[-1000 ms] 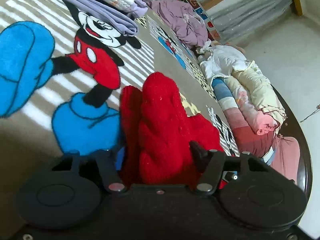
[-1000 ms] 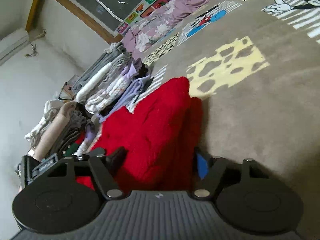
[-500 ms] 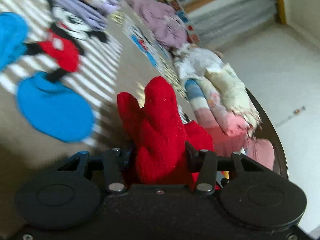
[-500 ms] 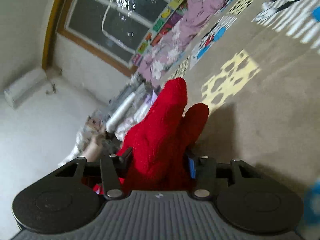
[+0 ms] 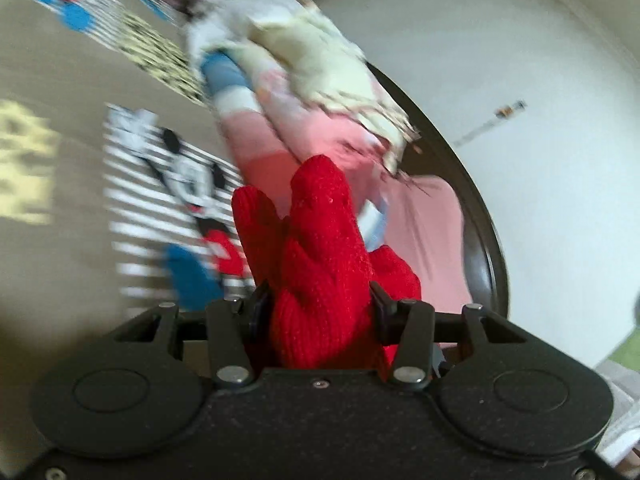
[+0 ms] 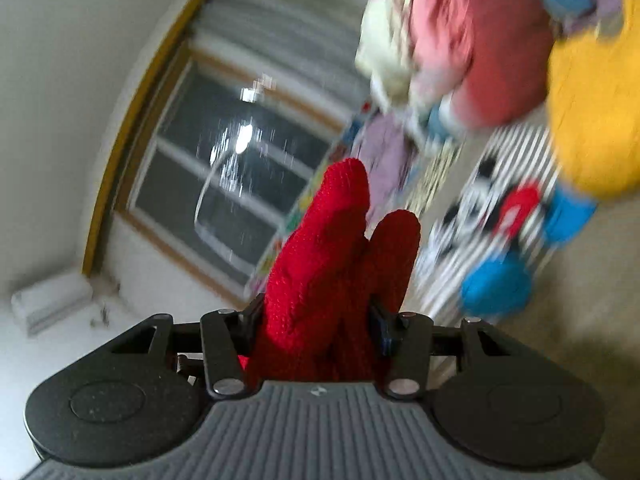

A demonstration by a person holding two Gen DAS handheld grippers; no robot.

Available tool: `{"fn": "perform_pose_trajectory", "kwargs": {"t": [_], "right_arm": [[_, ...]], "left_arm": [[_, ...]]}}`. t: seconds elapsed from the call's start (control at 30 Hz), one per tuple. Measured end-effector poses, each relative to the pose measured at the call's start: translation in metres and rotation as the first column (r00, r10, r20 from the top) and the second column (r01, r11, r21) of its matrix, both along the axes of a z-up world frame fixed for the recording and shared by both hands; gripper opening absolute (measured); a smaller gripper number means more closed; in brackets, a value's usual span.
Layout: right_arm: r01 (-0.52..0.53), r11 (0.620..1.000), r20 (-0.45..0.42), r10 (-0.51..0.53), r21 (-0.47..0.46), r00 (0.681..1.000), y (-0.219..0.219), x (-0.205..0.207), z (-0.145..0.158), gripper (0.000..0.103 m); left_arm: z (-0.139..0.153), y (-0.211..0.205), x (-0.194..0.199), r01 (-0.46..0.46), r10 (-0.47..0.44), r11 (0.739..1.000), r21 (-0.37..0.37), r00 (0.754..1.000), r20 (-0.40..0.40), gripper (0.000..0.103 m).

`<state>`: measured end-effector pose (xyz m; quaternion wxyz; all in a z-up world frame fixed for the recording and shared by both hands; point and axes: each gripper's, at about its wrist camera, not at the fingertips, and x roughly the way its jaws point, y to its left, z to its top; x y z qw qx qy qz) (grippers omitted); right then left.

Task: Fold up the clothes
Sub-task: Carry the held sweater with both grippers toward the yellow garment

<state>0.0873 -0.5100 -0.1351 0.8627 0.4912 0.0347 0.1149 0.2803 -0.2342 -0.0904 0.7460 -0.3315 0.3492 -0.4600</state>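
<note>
Both grippers clamp the red knit sweater (image 5: 320,256), left gripper (image 5: 318,308) and right gripper (image 6: 316,316) bunching it centre-frame, likely raised to spread for folding.

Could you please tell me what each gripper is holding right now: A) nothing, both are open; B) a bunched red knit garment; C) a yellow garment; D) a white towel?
B: in both wrist views the red knit garment sits bunched between the closed fingers of the left gripper and the right gripper.
</note>
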Motion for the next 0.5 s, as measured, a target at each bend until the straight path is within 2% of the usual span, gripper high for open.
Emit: {"fn": "perform_pose_trajectory", "kwargs": {"t": [0.13,0.23,0.4,0.5], "right_arm": [[0.133,0.991,0.047,-0.134,0.016,0.990,-0.055,-0.025,-0.001,0.052],[0.229,0.973,0.086,-0.231,0.039,0.969,-0.096,-0.033,0.000,0.052],[0.346,0.938,0.127,-0.347,0.031,0.929,-0.148,-0.039,-0.003,0.052],[0.390,0.917,0.124,-0.398,0.083,0.909,-0.170,-0.040,-0.015,0.052]], "left_arm": [[0.010,-0.083,0.017,0.120,-0.119,0.993,-0.007,0.992,0.026,0.047],[0.012,-0.133,0.028,0.176,-0.176,0.984,-0.008,0.984,0.039,0.047],[0.006,-0.193,0.043,0.251,-0.251,0.968,-0.007,0.967,0.035,0.047],[-0.002,-0.221,0.056,0.287,-0.286,0.958,-0.007,0.958,0.029,0.047]]}}
